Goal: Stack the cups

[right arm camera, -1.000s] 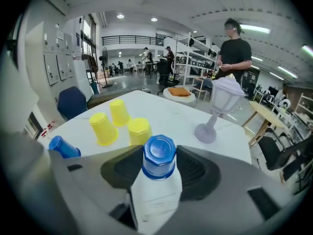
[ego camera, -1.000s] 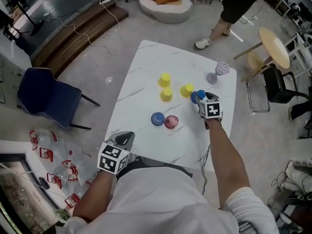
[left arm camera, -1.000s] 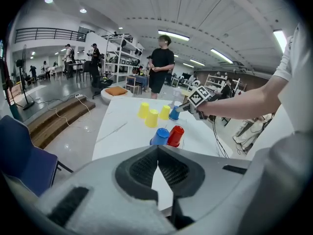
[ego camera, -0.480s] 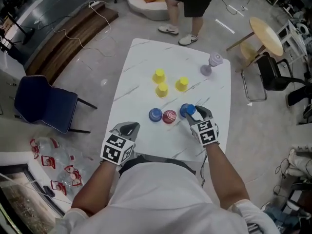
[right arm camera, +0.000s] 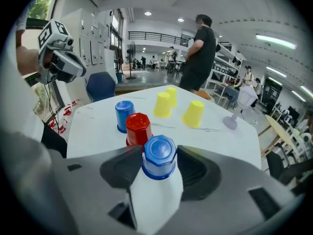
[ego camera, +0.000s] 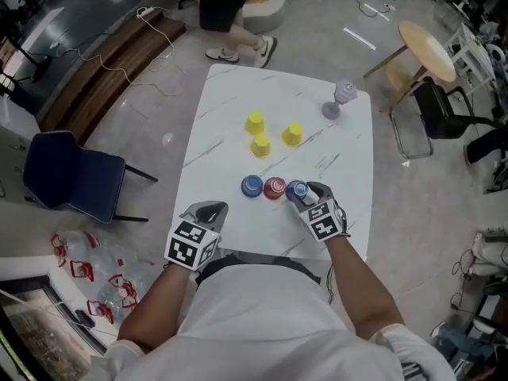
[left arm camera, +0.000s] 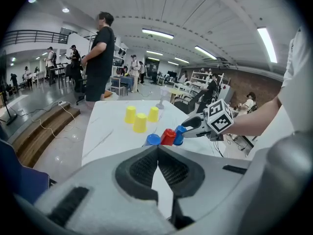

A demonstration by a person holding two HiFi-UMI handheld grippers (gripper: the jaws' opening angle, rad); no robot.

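Brought back from beside the yellow cups (ego camera: 260, 145) to just right of red cup (ego camera: 275, 186): blue cup (ego camera: 295, 187), clamped in right hand-held gripper (ego camera: 302, 191), pitched downward. Left hand-held gripper (ego camera: 208, 210) closed, empty, at bench (ego camera: 230, 117) edge.

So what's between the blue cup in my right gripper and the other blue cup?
A red cup, in line between them; clearest in the head view.

The right gripper (ego camera: 304, 194), clamped on a blue cup (ego camera: 296, 188), has come away from the yellow cups (ego camera: 292, 133) toward the table's near edge. Its cup is now just beside the red cup (ego camera: 275, 187), in line with the other blue cup (ego camera: 252, 186). Beyond the table, a person (ego camera: 226, 6) has walked across to the left.
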